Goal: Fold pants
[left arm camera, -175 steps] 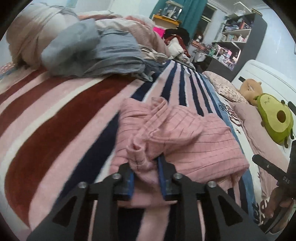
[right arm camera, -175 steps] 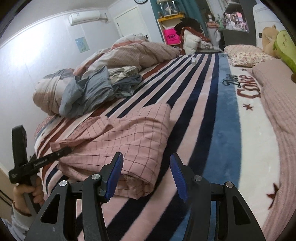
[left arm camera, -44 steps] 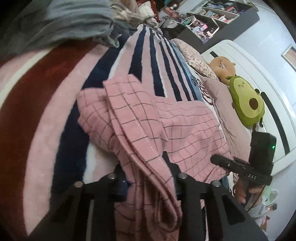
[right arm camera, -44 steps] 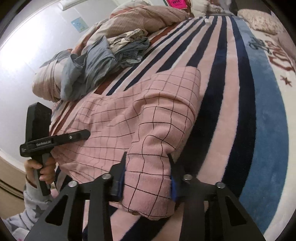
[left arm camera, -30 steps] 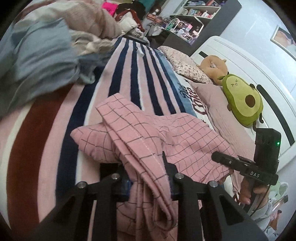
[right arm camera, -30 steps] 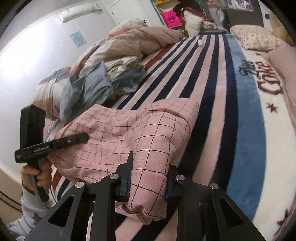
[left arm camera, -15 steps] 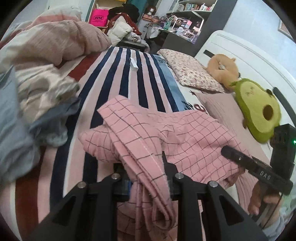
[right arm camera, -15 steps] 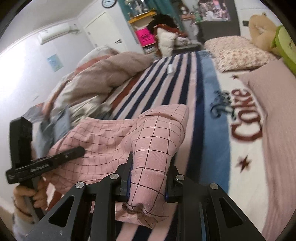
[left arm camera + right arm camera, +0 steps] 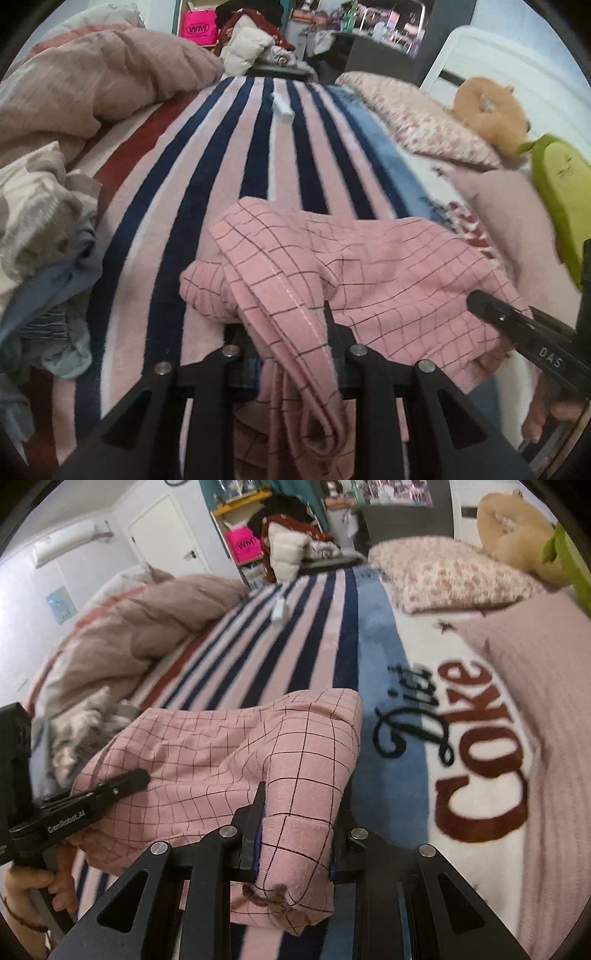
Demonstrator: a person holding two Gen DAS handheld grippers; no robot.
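The pink checked pants (image 9: 373, 266) are held over the striped blanket (image 9: 258, 155) of the bed, bunched and partly folded. The left gripper (image 9: 288, 332) pinches a thick fold of one end – its jaws are closed narrow on the cloth, and a strip of fabric hangs down between them. The right gripper (image 9: 295, 827) clamps the other end in the same way, with a rolled edge of the pants (image 9: 236, 760) sticking out below its fingers. In each wrist view the other gripper appears at the side, gripping the same garment. Near the pants lie a crumpled duvet (image 9: 92, 77), a flowered pillow (image 9: 443, 572) and an avocado plush toy (image 9: 561, 192) – all apart from the garment.
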